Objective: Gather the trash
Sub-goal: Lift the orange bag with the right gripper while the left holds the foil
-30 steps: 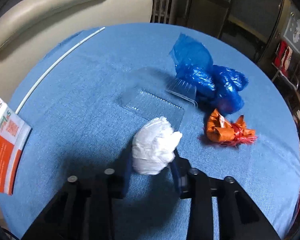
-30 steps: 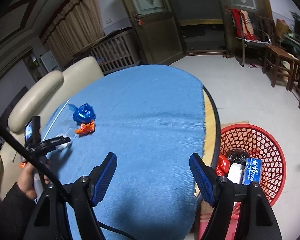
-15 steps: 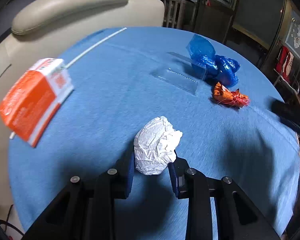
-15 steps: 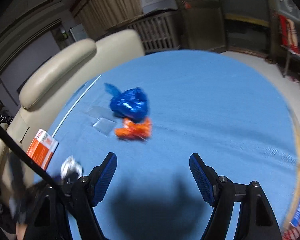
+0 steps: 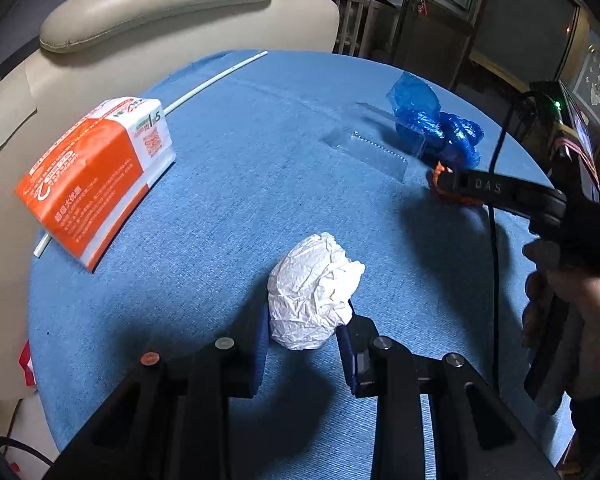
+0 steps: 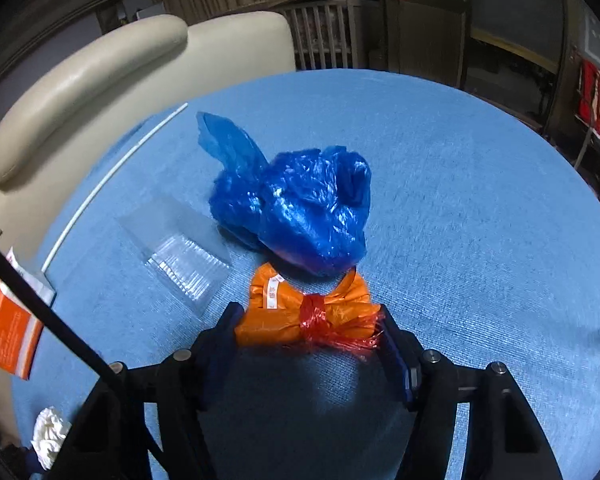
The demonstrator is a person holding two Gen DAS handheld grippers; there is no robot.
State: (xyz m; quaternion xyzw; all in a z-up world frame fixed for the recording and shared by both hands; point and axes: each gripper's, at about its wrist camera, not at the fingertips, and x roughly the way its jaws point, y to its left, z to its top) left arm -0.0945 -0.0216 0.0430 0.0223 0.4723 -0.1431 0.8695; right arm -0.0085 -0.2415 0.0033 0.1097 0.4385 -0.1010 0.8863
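My left gripper (image 5: 304, 330) is shut on a crumpled white paper ball (image 5: 314, 294) and holds it above the blue tablecloth (image 5: 228, 208). My right gripper (image 6: 308, 330) is open, with its fingers on either side of an orange wrapper tied with red string (image 6: 306, 316) that lies on the cloth. A crumpled blue plastic bag (image 6: 296, 204) lies just behind the wrapper. A clear plastic tray (image 6: 184, 252) lies to its left. The right gripper also shows in the left wrist view (image 5: 444, 184), over the orange wrapper.
An orange and white carton (image 5: 96, 176) lies at the table's left edge on a thin white rod (image 5: 216, 78). A cream armchair (image 5: 140, 20) stands behind the table. A black cable (image 6: 48, 312) crosses the right wrist view.
My right gripper has swung from the table's far edge over to the orange wrapper and now straddles it. My left gripper has lifted and pulled back with the paper ball.
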